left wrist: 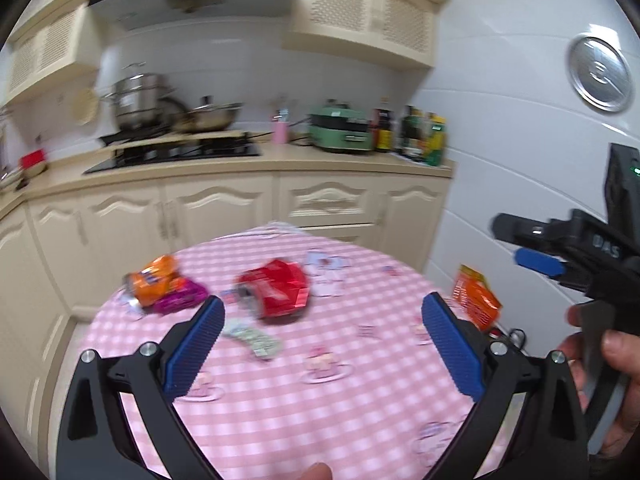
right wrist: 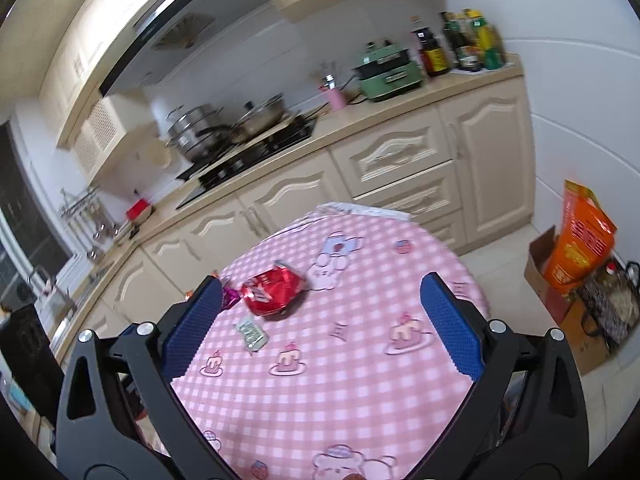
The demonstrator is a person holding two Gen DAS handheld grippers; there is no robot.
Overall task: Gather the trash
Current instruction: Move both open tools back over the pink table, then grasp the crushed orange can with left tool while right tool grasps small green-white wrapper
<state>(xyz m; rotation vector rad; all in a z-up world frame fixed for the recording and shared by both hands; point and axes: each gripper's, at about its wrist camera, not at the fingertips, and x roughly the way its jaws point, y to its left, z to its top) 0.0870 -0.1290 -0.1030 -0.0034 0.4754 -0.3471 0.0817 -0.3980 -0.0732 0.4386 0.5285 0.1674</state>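
Left gripper (left wrist: 322,322) spread wide, empty, above table (left wrist: 320,420). Right gripper (right wrist: 320,312) likewise spread, holding nothing. Landmark: red wrapper (left wrist: 276,290), mid-table. Orange packet (left wrist: 154,280) and purple wrapper (left wrist: 180,300) left of it; small green sachet (left wrist: 252,340) just nearer. Advice: descend slowly, straddle red wrapper's crumpled bulk, close gently.

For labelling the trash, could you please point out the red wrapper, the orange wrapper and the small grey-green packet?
red wrapper (left wrist: 278,288), left wrist view, crumpled middle
orange wrapper (left wrist: 154,280), left wrist view, centre
grey-green packet (right wrist: 251,333), right wrist view, centre
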